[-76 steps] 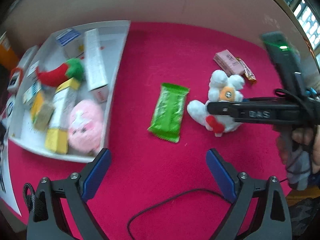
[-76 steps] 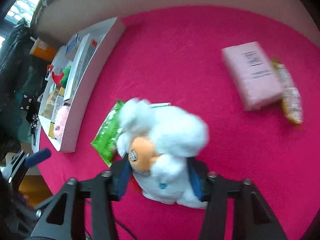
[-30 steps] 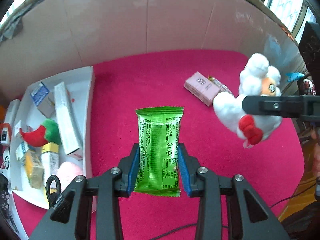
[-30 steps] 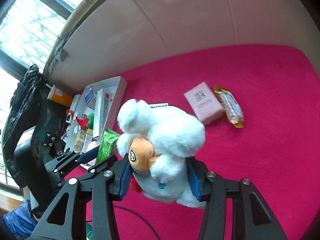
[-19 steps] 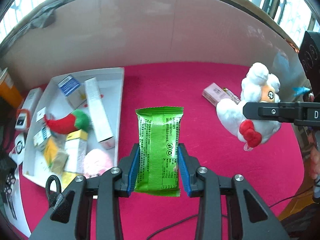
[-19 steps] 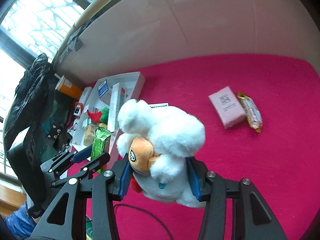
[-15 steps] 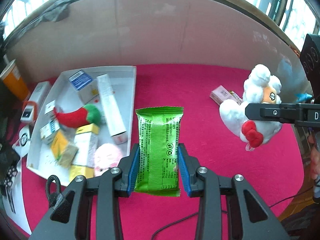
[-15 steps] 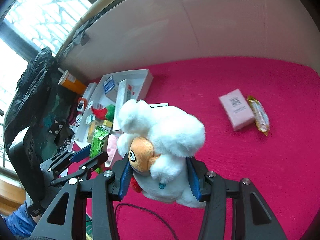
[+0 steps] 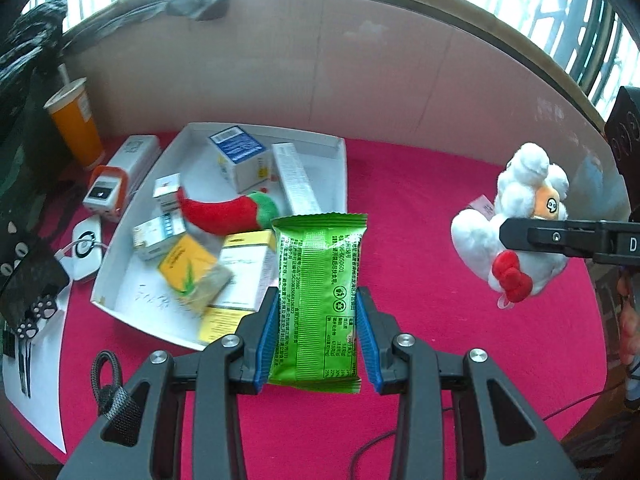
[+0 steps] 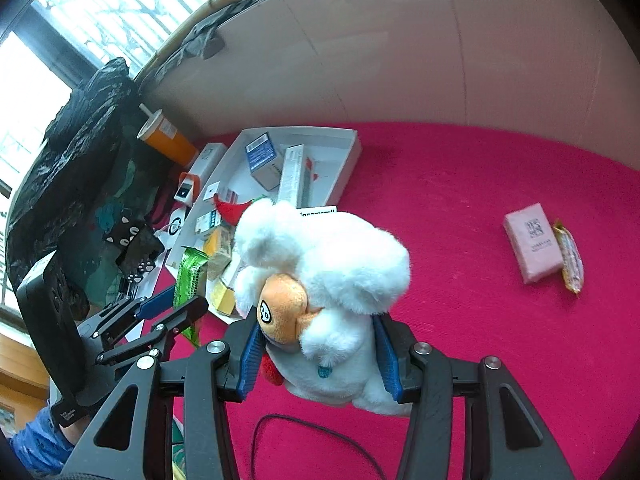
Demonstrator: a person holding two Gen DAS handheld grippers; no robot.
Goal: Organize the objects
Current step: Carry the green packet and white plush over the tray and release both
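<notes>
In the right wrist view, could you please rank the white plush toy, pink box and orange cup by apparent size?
1. white plush toy, though it is nearest the camera.
2. pink box and orange cup: these look alike, so unranked.

Boxes (image 9: pixel 242 158) and plush pepper (image 9: pixel 224 212) in tray (image 9: pixel 340 168); cup (image 9: pixel 76 120) left of tray

Both wrist cameras looked steeply down along their own fingers from above the red tabletop (image 9: pixel 420 200), facing the beige back wall. The left wrist view sat close over the white tray (image 9: pixel 342 160) at the left edge; the right wrist view looked from farther right. Both shared the tray (image 10: pixel 352 148).
</notes>
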